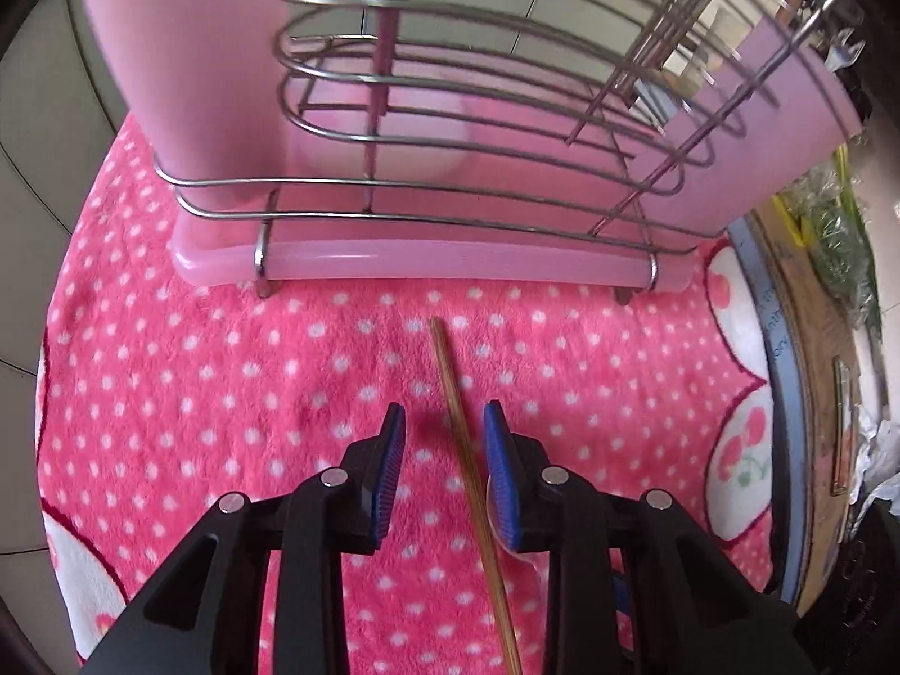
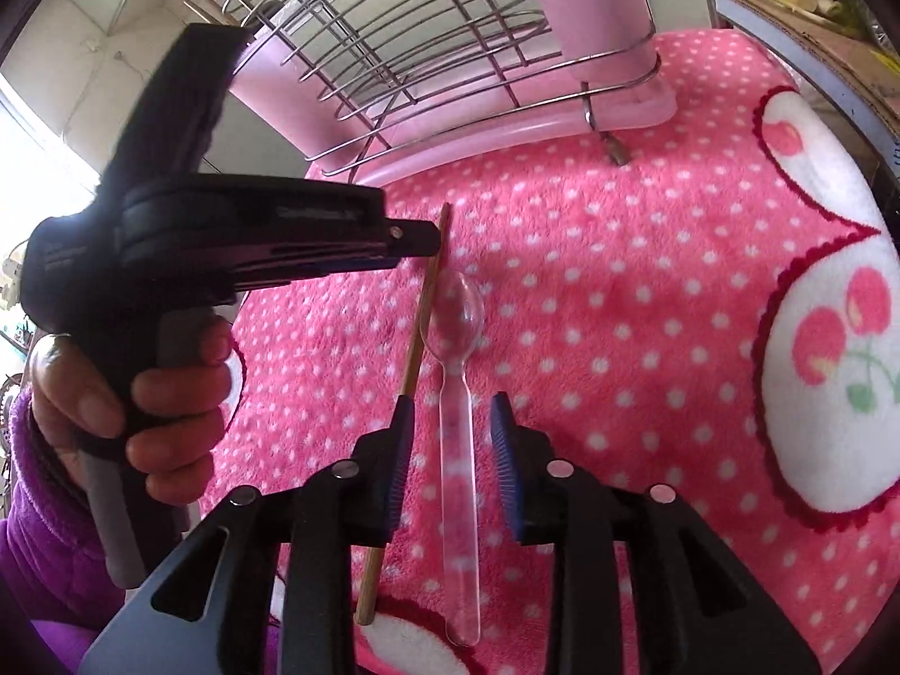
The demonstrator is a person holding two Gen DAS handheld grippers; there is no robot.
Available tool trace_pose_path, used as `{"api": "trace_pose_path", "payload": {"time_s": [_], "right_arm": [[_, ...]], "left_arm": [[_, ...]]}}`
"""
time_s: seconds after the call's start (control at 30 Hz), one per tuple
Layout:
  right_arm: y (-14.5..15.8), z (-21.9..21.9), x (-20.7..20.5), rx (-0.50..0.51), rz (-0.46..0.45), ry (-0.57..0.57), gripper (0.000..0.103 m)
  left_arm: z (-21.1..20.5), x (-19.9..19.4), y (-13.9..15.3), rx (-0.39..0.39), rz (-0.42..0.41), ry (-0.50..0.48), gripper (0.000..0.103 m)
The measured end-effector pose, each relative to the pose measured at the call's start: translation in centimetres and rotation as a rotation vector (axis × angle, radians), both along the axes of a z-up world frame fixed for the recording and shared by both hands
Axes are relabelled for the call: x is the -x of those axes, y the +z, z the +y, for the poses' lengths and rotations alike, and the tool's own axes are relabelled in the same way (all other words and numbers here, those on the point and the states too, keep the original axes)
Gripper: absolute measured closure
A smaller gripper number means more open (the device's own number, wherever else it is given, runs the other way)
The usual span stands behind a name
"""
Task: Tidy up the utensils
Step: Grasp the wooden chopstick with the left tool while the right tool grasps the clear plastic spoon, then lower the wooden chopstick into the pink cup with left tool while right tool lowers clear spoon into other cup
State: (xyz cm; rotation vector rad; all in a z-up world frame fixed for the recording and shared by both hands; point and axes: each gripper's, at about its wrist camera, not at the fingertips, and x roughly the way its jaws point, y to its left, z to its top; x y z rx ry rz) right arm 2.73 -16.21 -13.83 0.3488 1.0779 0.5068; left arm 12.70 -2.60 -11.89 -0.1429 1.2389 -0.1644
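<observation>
A wooden chopstick (image 1: 458,422) lies on the pink dotted cloth (image 1: 225,394), pointing toward the wire utensil rack (image 1: 394,214). My left gripper (image 1: 444,433) stands open astride it, with a gap at each blue pad. In the right wrist view the left gripper (image 2: 430,242) comes in from the left, held by a hand (image 2: 169,394), its tip at the chopstick (image 2: 419,326). Beside that stick lies a clear plastic spoon (image 2: 458,450), bowl toward the rack (image 2: 422,56). My right gripper (image 2: 453,422) is open with the spoon handle between its fingers, untouched.
The rack sits in a pink plastic tray (image 1: 450,264) at the far side of the cloth. A pink stick (image 1: 382,56) stands in one rack section and several metal utensils (image 1: 635,56) lean in another. A cardboard box (image 1: 810,394) borders the cloth's right edge.
</observation>
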Motion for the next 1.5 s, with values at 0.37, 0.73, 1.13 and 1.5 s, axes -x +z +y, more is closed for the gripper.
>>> {"api": "trace_pose_path", "payload": {"time_s": [0.37,0.73,1.13,1.5], "right_arm": [[1.1,0.6,-1.5,0.042,-0.023,0.023,0.075],[0.5,3.8,-7.2,0.182,0.045,0.185,0.074],[1.2,4.0,-5.7,0.182,-0.026,0.196,0.099],[8.1,-1.5,-1.4,0.085,-0.338,-0.031,0.100]], "left_arm": [[2.4,1.0,1.5,0.019,-0.054,0.022,0.098],[7.3,4.4,4.7,0.115,-0.142,0.031,0.098],[9.1,5.0,5.9,0.161,-0.203,0.061,0.098],[10.2,8.2,10.7,0.183,-0.431,0.103,0.098]]}}
